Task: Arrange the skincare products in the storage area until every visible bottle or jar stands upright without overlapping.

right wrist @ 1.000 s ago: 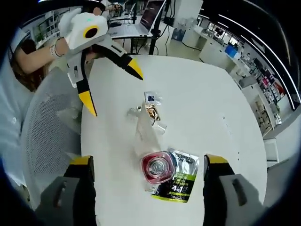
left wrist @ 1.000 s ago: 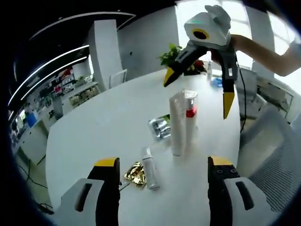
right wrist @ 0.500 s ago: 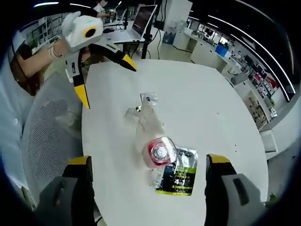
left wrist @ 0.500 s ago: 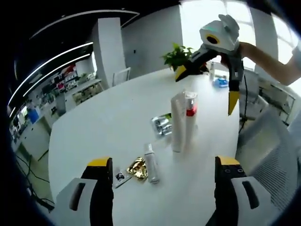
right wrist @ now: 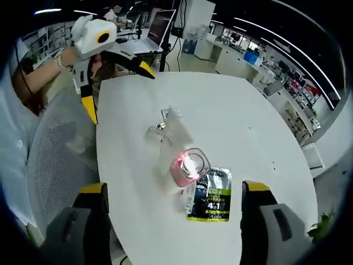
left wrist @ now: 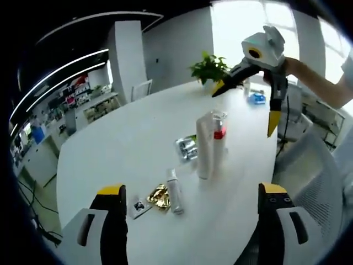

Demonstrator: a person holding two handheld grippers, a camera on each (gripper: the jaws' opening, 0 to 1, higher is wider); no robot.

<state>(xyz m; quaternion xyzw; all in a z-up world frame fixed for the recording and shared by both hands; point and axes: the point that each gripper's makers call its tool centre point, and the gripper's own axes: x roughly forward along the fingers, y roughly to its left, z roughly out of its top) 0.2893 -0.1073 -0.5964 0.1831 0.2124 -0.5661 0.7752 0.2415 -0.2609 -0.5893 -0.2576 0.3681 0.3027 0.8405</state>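
Observation:
A tall white tube (left wrist: pixel 204 146) stands upright mid-table, with a clear bottle with a red band (left wrist: pixel 219 131) upright right behind it. A small white bottle (left wrist: pixel 175 192) lies on its side nearer me, beside a gold sachet (left wrist: pixel 158 197). My left gripper (left wrist: pixel 192 190) is open and empty, well short of them. My right gripper (left wrist: pixel 245 107) hangs open above the far table edge. From above, the red-banded bottle (right wrist: pixel 187 165) stands next to the white tube (right wrist: pixel 175 130), and the lying bottle (right wrist: pixel 153 132) is beyond. My right gripper (right wrist: pixel 174 189) is open; my left gripper (right wrist: pixel 117 91) is open.
A silver-green sachet (left wrist: pixel 187 147) lies flat by the tube, also seen as the sachet (right wrist: pixel 212 196). A small card sachet (left wrist: pixel 138 207) lies near the gold one. A mesh chair (right wrist: pixel 55 160) sits at the round white table (right wrist: pixel 248 121). A plant (left wrist: pixel 209 66) is at the far edge.
Both views have drawn back from the products, which look smaller now. Each gripper has moved farther from the other. The bottles and sachets have not moved on the table.

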